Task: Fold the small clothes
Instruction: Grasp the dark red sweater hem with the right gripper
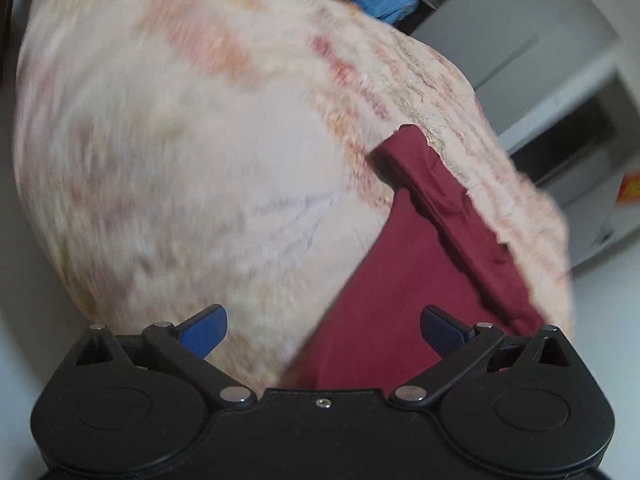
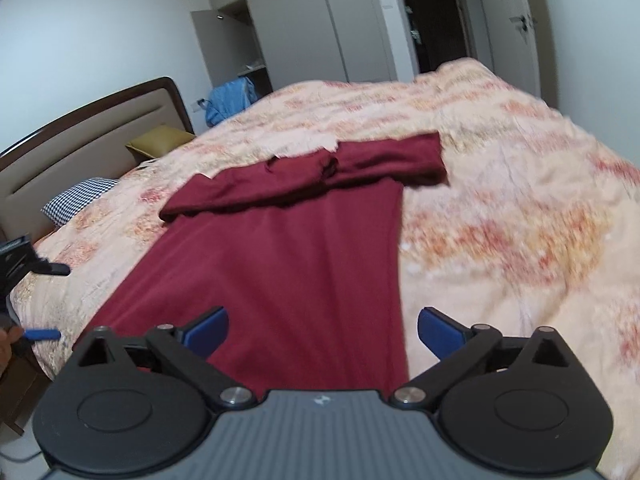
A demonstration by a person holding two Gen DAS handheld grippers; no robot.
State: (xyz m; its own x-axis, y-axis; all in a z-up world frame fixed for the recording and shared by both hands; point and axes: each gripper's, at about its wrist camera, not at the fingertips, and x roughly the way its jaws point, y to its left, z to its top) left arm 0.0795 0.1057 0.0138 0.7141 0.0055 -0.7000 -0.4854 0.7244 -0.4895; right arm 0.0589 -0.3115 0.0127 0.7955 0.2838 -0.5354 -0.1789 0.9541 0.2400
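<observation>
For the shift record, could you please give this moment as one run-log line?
left gripper: jaws open, empty | right gripper: same | maroon garment: flat on bedspread

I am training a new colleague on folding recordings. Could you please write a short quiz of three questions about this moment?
1. True or false: the right tongs grip the dark red garment.
2. Multiple choice. The garment lies on: A) a wooden floor, B) a floral bedspread, C) a chair.
3. Fill the gap: in the right wrist view, both sleeves are folded across the garment's far end, toward the ____.

Key
1. False. Both the right tongs and the left tongs stand wide open and hold nothing.
2. B.
3. Middle.
</observation>
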